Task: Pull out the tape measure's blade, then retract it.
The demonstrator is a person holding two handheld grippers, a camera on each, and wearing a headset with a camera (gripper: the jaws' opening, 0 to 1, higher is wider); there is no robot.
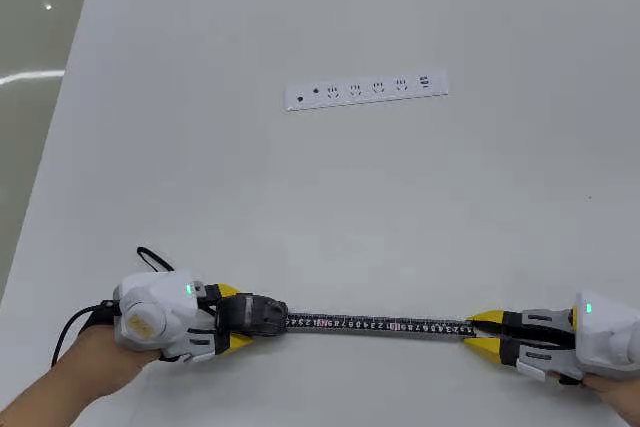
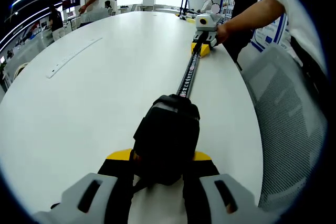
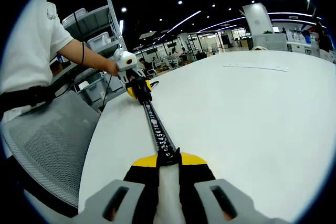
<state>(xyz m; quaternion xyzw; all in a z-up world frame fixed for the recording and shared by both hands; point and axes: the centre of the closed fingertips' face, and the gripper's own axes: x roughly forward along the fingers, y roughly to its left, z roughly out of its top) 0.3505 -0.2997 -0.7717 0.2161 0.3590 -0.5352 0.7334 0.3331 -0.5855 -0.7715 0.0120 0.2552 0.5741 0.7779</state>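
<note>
The left gripper (image 1: 238, 316) is clamped around the black tape measure case (image 1: 265, 314). The right gripper (image 1: 481, 333) is pinched tight on the tip of the blade (image 1: 375, 325). The blade lies stretched flat on the white bench (image 1: 300, 197) between them, on the person's side of the white power strip (image 1: 366, 89), well apart from it and roughly parallel to it.

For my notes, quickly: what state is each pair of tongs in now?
Left tongs: closed, holding the tape measure by its case.
Right tongs: closed, pinching the end of the pulled-out blade.
</note>
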